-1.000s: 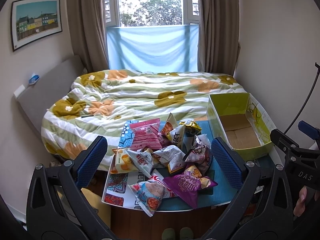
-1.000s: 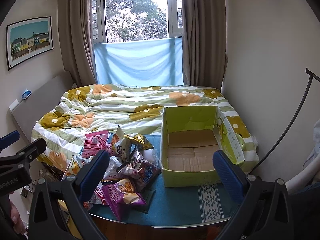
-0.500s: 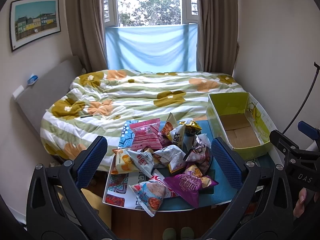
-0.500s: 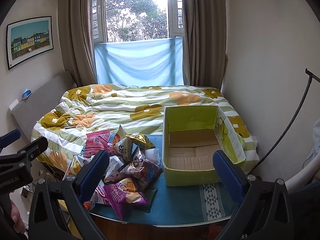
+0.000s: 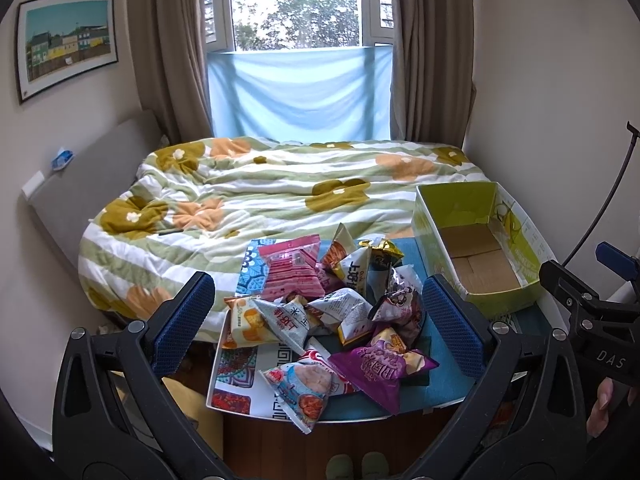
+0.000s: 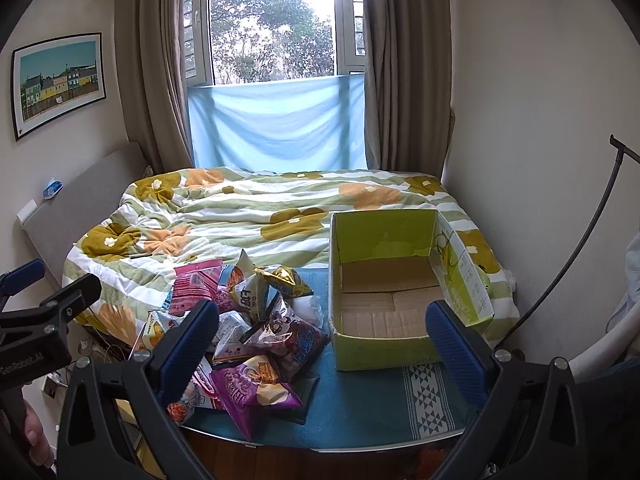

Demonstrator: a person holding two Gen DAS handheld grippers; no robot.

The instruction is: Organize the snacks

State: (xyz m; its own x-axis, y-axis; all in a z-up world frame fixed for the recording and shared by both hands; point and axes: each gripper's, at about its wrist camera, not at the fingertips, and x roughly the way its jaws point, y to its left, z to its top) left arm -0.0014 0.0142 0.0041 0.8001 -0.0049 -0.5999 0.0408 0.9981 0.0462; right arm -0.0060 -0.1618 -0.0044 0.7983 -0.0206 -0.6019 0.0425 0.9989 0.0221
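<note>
A heap of snack bags (image 5: 332,308) lies on a small table with a blue cloth (image 6: 360,396) at the foot of the bed. It holds a pink bag (image 5: 292,268), a purple bag (image 5: 380,368) and a gold bag (image 6: 282,278) among others. An empty green cardboard box (image 6: 392,296) stands to the right of the heap; it also shows in the left wrist view (image 5: 476,248). My left gripper (image 5: 318,322) is open and empty, held above and short of the heap. My right gripper (image 6: 322,340) is open and empty, short of the box and heap.
A bed with a flowered quilt (image 5: 280,192) lies behind the table. Walls close in on both sides. A black stand rod (image 6: 572,260) leans at the right. A picture (image 6: 60,80) hangs at the left. Slippers (image 5: 356,466) sit on the wooden floor below.
Both grippers have drifted very slightly; the scene sits a touch to the right in the right wrist view. Nothing was taken or let go.
</note>
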